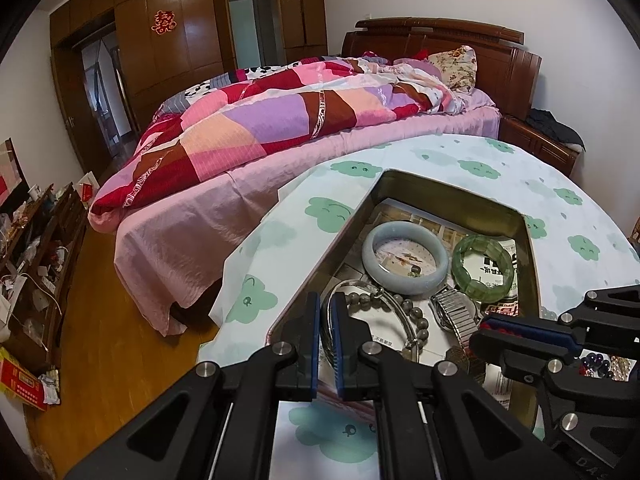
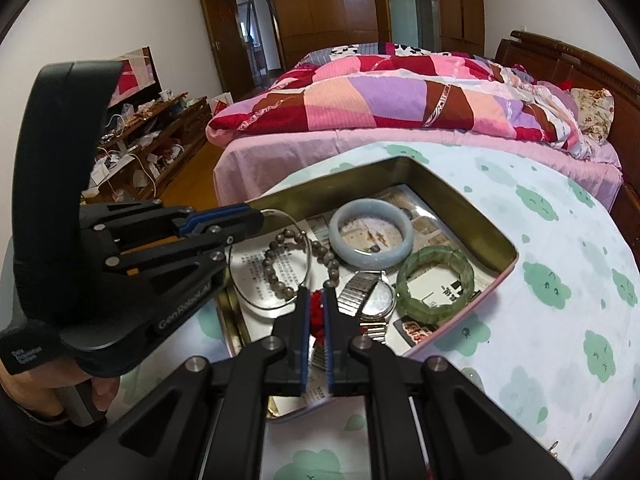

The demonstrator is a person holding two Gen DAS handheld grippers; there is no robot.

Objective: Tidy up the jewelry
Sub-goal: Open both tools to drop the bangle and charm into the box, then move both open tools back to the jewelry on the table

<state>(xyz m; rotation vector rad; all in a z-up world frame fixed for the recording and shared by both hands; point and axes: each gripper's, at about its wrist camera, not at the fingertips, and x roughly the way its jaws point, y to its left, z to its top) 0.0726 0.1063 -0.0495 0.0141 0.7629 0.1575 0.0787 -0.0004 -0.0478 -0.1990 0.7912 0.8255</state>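
Two claws over the tin (image 2: 472,216): left claw (image 1: 328,312) pinching upright silver bangle (image 2: 276,264), right claw (image 2: 317,308) pinching red beads (image 2: 317,312).

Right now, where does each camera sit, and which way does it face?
Left wrist: on the left gripper, facing forward over the tin toward the bed; its fingers pinch a silver bangle; the right gripper enters from the right.
Right wrist: on the right gripper, looking over the tin toward the bed; red beads sit between its fingers; the left gripper and hand show left.
Shared: tin, jade bangles, watch, bed.
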